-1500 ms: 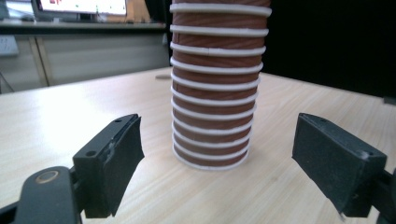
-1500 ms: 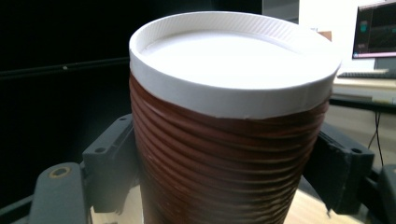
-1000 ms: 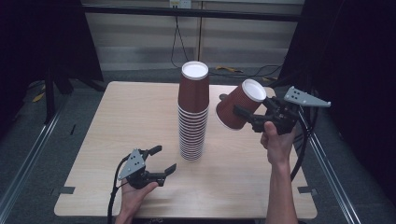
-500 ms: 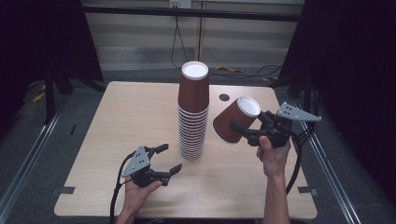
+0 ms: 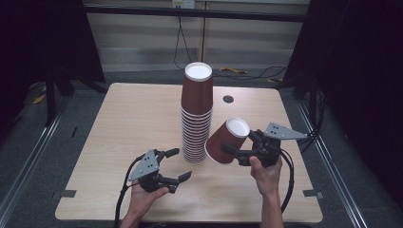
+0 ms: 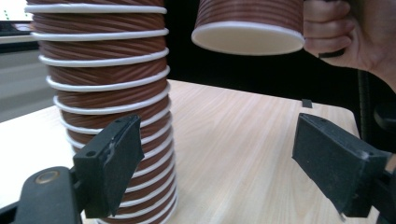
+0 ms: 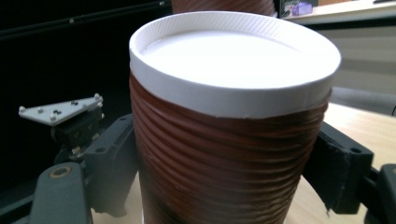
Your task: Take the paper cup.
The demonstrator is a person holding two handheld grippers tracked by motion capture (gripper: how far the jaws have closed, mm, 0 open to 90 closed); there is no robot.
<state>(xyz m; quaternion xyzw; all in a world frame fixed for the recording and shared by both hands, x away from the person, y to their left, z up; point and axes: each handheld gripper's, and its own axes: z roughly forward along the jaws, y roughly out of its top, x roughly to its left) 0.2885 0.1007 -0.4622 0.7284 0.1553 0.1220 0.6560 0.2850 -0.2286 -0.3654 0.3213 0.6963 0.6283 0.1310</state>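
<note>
A tall stack of ribbed brown paper cups point(image 5: 196, 114) stands upside down at the table's middle. My right gripper point(image 5: 241, 142) is shut on one more brown cup point(image 5: 225, 140), upturned and tilted, hanging just above the table right of the stack's base. The right gripper view has that cup point(image 7: 233, 140) clamped between both pads. My left gripper point(image 5: 179, 164) lies low at the front left of the stack. Its jaws have just been opening and stand open with nothing between them. Along the left gripper point(image 6: 215, 158) I see the stack point(image 6: 102, 93) and the held cup point(image 6: 247, 28).
The light wooden table point(image 5: 119, 123) has a small dark hole point(image 5: 228, 99) behind the stack. Metal rails and dark curtains flank the table. A hand point(image 6: 345, 32) holds the right gripper. The left gripper point(image 7: 74, 126) appears beyond the held cup.
The right gripper has come down and toward the stack's base with the cup, from high at the right. The left gripper has shifted only slightly.
</note>
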